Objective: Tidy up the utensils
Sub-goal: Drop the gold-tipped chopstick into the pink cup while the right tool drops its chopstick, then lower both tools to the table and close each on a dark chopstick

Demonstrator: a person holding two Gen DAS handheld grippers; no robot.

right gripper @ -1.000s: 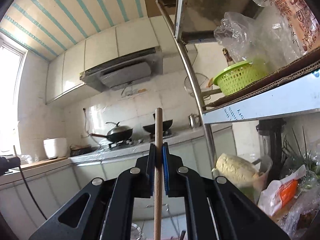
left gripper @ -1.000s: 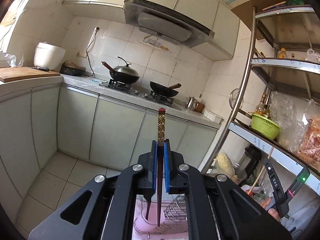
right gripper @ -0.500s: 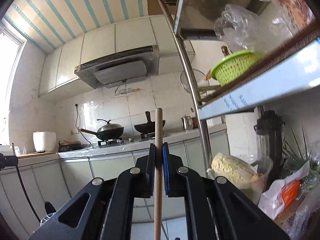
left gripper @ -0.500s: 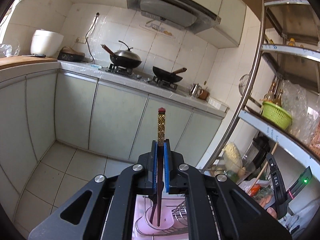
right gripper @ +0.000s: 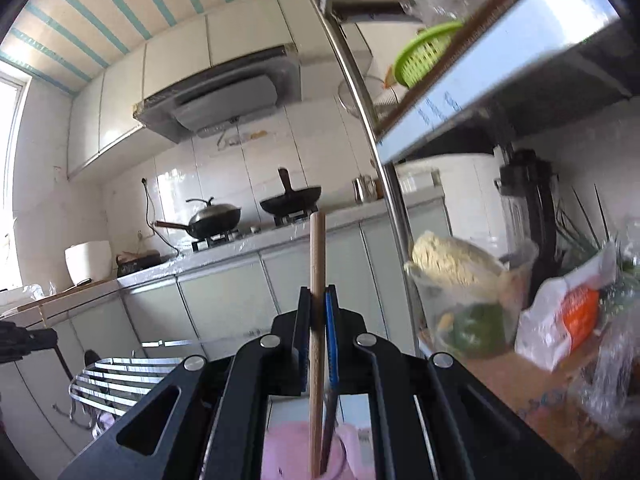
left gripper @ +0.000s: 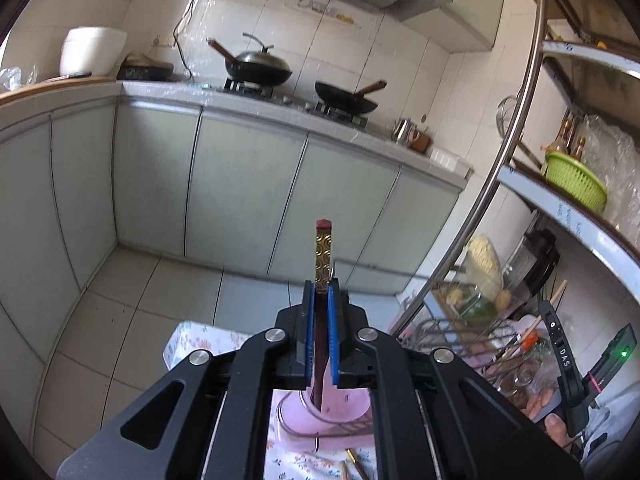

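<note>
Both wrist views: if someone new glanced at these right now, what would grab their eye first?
Probably the dark chopstick with the gold patterned top, upright in the shut left gripper, its lower end over the pink holder below. In the right wrist view, a plain wooden chopstick stands clamped in the right gripper above the same pink cup. Behind them, two black woks sit on the stove.
</note>
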